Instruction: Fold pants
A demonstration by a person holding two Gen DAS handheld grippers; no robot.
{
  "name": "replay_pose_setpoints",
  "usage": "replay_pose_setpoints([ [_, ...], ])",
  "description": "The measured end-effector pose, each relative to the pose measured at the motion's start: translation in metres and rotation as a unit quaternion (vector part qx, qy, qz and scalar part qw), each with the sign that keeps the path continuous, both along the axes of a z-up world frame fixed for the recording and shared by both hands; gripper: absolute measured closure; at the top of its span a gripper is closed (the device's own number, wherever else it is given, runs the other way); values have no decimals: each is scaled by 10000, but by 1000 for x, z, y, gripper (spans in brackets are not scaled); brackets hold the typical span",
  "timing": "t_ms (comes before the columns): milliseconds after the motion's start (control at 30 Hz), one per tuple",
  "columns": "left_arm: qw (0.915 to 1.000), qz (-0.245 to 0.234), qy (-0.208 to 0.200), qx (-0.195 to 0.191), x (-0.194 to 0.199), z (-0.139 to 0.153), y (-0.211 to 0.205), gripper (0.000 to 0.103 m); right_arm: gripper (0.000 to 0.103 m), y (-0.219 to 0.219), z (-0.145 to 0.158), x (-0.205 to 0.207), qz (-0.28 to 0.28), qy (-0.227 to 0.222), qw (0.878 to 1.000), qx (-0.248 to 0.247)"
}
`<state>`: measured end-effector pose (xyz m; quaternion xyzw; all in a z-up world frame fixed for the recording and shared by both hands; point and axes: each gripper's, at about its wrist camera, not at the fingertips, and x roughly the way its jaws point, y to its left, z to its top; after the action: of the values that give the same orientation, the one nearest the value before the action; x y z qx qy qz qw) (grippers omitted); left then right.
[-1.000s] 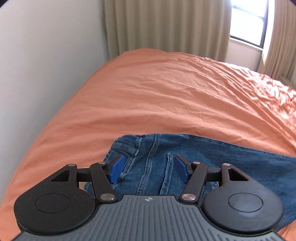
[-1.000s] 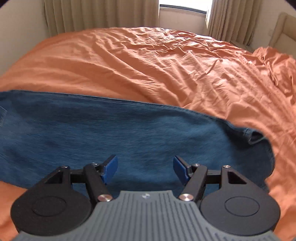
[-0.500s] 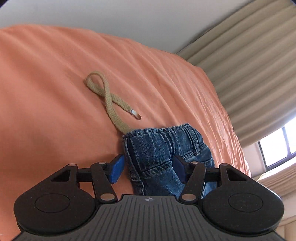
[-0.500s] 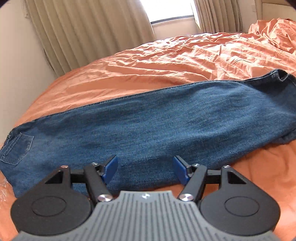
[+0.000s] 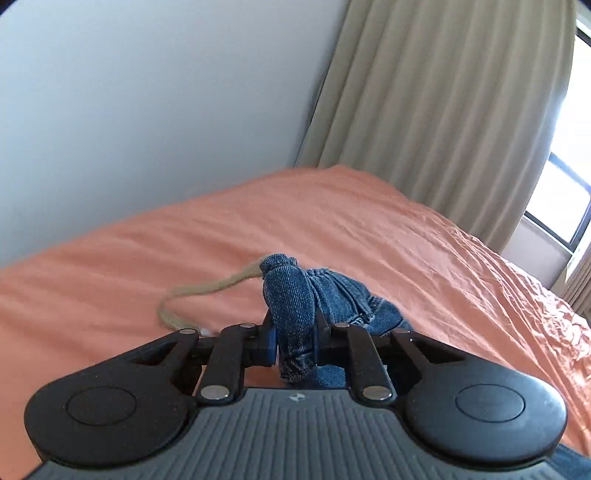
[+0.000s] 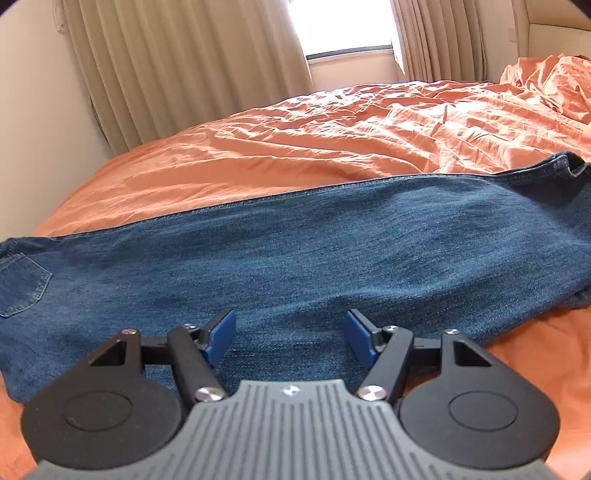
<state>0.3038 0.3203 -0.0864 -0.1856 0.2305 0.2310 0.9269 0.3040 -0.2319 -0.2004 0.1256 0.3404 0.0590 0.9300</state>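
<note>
Blue denim pants (image 6: 295, 258) lie folded lengthwise across the orange bed, waist and back pocket (image 6: 22, 288) at the left, hems (image 6: 569, 166) at the right. My left gripper (image 5: 294, 341) is shut on the bunched waistband (image 5: 291, 295), lifted a little off the sheet. A beige drawstring (image 5: 207, 291) trails from the waist onto the sheet. My right gripper (image 6: 290, 334) is open and empty, hovering over the middle of the legs near their front edge.
The orange bedsheet (image 6: 332, 147) is wrinkled, with a bunched heap (image 6: 546, 85) at the far right. A wall (image 5: 129, 110) and beige curtains (image 5: 443, 110) stand behind the bed, with a window (image 6: 340, 26) beyond.
My left gripper has closed on the waistband and raised it. My right gripper has dropped lower toward the legs and stays open.
</note>
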Motion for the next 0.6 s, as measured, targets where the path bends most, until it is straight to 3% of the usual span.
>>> replay_pose_setpoints([
  [67,9995,191,154,209,4,0,3,84,41,-3,0,0,-37,13,10000,56],
  [200,9920,514,727,892,25,-38,15,85,41,-11,1,-1,-136,54,9997,194],
  [300,9862,739,1286,738,40,-80,27,85,41,-16,-1,0,-240,86,9995,174],
  [400,9768,641,1746,1062,52,-108,19,81,41,-20,-4,3,-338,158,9991,223],
  [500,9735,561,1992,976,57,-108,21,71,41,-21,-5,4,-374,188,9990,173],
  [600,9697,460,2077,1199,48,-89,22,58,41,-23,-3,4,-451,186,9987,161],
])
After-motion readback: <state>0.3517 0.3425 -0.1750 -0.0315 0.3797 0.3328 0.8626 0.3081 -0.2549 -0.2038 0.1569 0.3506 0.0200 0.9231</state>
